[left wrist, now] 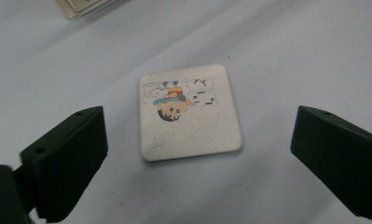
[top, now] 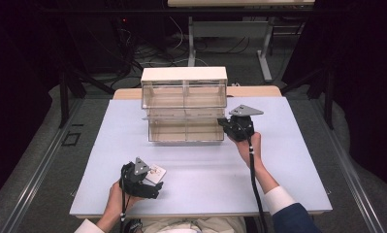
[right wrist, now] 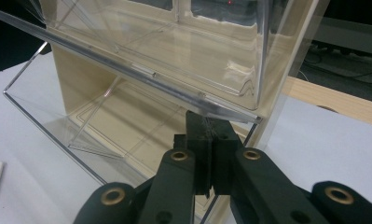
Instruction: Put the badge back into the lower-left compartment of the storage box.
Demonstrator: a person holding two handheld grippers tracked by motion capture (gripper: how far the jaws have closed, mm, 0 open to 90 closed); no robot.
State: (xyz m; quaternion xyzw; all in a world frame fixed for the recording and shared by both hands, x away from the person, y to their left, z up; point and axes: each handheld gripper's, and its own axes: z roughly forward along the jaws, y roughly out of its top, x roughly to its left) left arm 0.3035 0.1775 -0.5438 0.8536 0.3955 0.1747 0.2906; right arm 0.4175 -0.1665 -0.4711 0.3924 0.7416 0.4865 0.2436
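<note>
The bench [top: 278, 174] is a pale, wide board, and the person's forearms come onto it from the near edge.

Toward its far side stands a clear plastic drawer cabinet [top: 184, 92] with a cream-coloured frame, two levels high, each level split into two compartments. The lower level [top: 186, 130] is tipped out toward the person, its clear front leaning forward.

The right gripper [top: 226, 124] sits at the right end of that tipped-out lower level. In the right gripper view its fingers [right wrist: 197, 163] are clenched tight, pads together on the clear wall at the drawer's edge, so they grasp the drawer's right side.

The left gripper [top: 151, 187] is low over the near left part of the bench. Its fingers [left wrist: 67, 158] are released and stand wide, one on each side of a small card [left wrist: 189, 112], with bare bench between each pad and the card's edges.

The card lies flat on the bench, well apart from the cabinet. It is a pale square with rounded corners and a small cartoon picture near one edge.
</note>
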